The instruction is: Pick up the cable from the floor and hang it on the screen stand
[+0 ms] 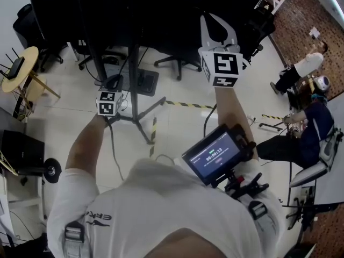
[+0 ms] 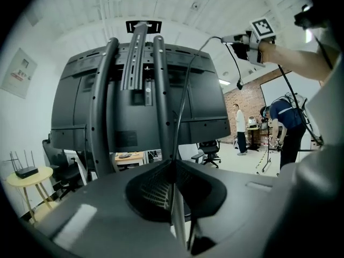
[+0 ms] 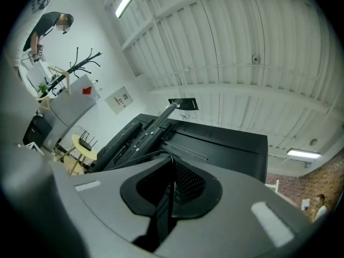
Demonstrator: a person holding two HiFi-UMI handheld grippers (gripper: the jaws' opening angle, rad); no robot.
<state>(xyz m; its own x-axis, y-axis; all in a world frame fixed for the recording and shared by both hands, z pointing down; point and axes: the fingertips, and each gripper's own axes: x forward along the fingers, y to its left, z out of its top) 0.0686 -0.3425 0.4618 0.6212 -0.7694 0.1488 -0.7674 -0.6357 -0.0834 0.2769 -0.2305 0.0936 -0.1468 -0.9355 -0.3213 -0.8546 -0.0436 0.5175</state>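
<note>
Arms of 1 person reach forward. The left forearm stretches low, and its left gripper (image 2: 173, 168) is clamped on the thin black cable (image 2: 185, 98). The right forearm is lifted higher, and the right gripper (image 3: 171, 173) is likewise closed on the cable. Between the 2 grippers the cable arcs upward, off the floor, in front of the black screen stand (image 2: 144, 63) beyond.

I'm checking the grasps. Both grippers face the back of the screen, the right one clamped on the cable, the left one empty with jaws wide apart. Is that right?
No: in the left gripper view the left gripper has its jaws closed on the cable, not empty and apart. The rest holds: both face the back of the screen, the right gripper clamped on the cable.
</note>
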